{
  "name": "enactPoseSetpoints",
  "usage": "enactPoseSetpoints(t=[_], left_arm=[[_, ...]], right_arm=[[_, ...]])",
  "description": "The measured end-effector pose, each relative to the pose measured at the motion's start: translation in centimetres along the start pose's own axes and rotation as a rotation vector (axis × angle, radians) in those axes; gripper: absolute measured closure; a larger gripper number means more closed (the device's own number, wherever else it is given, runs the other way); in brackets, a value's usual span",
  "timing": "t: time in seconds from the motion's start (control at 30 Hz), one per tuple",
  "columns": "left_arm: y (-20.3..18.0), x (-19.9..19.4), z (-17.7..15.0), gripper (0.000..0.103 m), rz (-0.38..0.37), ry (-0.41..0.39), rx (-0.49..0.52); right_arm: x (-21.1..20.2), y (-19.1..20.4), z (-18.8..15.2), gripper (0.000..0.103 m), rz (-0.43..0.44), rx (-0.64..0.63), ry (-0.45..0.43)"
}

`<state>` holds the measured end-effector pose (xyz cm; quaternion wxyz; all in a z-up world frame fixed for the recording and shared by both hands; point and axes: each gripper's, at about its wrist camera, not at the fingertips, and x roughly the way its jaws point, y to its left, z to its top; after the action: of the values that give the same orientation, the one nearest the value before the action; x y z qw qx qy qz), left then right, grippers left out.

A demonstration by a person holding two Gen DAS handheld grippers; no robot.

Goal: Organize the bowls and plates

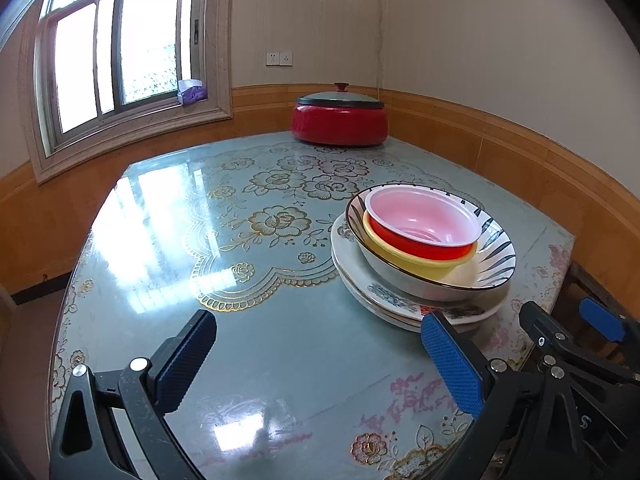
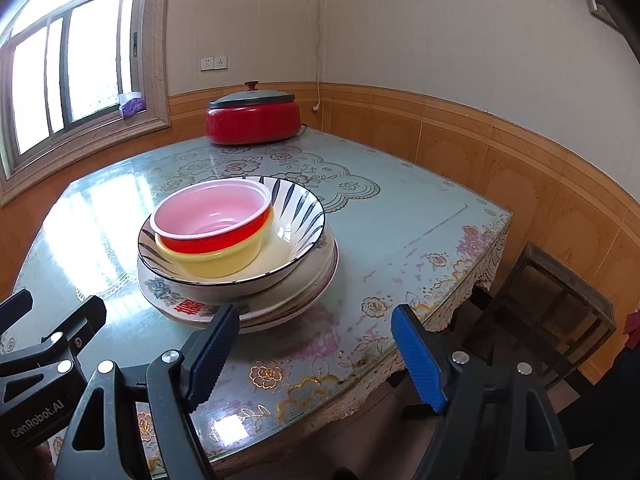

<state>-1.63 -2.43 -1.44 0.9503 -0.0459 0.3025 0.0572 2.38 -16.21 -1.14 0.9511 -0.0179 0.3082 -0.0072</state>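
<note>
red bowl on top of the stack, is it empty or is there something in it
Empty. The red bowl shows a bare pink inside down to its ringed bottom in both views. It sits nested in the yellow bowl.

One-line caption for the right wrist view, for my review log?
Open right gripper near the table edge, facing a red bowl nested in a yellow bowl, a striped bowl and plates.

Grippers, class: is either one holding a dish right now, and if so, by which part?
Nothing is held. The left gripper and right gripper are both open, short of the dish stack.
</note>
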Motion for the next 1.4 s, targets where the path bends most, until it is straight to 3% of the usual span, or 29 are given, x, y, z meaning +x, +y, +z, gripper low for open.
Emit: enactPoseSetpoints(t=[1.4], left_arm=[[0.0, 0.0, 0.5, 0.000, 0.010, -0.013, -0.008]], right_arm=[[0.9, 0.7, 0.6, 0.023, 0.023, -0.005, 0.002]])
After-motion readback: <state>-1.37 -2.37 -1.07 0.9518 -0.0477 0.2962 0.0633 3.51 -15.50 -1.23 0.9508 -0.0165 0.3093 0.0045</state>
